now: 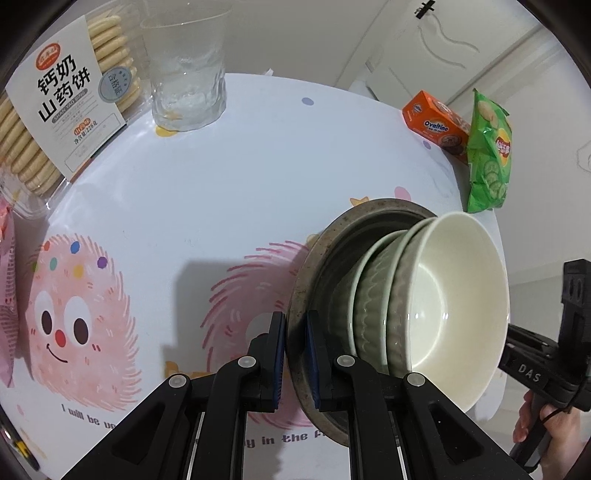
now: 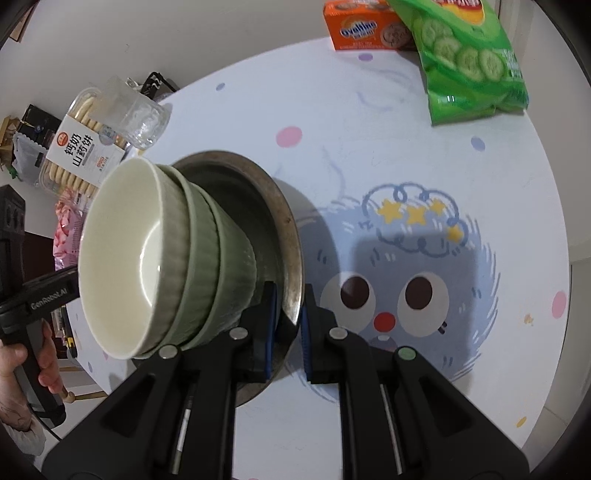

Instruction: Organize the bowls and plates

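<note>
Nearest each camera, the left gripper [image 1: 295,362] and the right gripper [image 2: 287,328] have their jaws nearly closed, each pinching an opposite edge of the metal plate [image 1: 301,288]. The plate carries two green bowls [image 1: 373,295] nested one inside the other. The stack appears gathered already, and looks lifted clear of the tabletop [image 1: 221,184], though contact cannot be ruled out. What seems left is setting it down. Farther off stand a glass [image 1: 186,74], a biscuit pack [image 1: 62,99], an orange box [image 2: 365,26] and a green chip bag [image 2: 469,62].
</note>
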`<move>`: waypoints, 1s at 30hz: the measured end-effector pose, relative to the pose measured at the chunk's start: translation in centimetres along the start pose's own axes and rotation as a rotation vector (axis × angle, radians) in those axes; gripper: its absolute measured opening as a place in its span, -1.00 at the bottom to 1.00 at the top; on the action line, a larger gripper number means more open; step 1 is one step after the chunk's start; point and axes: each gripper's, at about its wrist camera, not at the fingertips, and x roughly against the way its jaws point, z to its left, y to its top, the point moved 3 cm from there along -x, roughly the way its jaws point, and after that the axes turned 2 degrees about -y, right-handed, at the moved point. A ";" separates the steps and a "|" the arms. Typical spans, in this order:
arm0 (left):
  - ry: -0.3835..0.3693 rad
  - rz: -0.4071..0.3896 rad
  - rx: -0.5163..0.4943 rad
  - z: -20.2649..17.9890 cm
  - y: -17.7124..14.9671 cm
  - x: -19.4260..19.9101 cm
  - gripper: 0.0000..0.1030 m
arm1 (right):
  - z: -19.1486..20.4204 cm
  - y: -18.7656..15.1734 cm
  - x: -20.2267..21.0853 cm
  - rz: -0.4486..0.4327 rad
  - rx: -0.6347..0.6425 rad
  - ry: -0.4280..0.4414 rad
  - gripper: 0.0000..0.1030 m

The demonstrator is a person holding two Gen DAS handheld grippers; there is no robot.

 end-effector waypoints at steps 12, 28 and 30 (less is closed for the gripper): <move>-0.010 -0.022 0.062 0.7 -0.5 0.6 -0.73 | -0.1 -0.4 0.8 -0.014 -0.024 0.016 -0.72; 0.161 -0.135 0.060 0.0 -6.1 8.7 0.42 | 3.2 -4.6 8.2 -0.123 0.068 -0.062 0.68; 0.165 -0.157 0.050 -0.6 -7.1 9.8 0.45 | 4.1 -5.4 9.1 -0.143 0.087 -0.066 0.70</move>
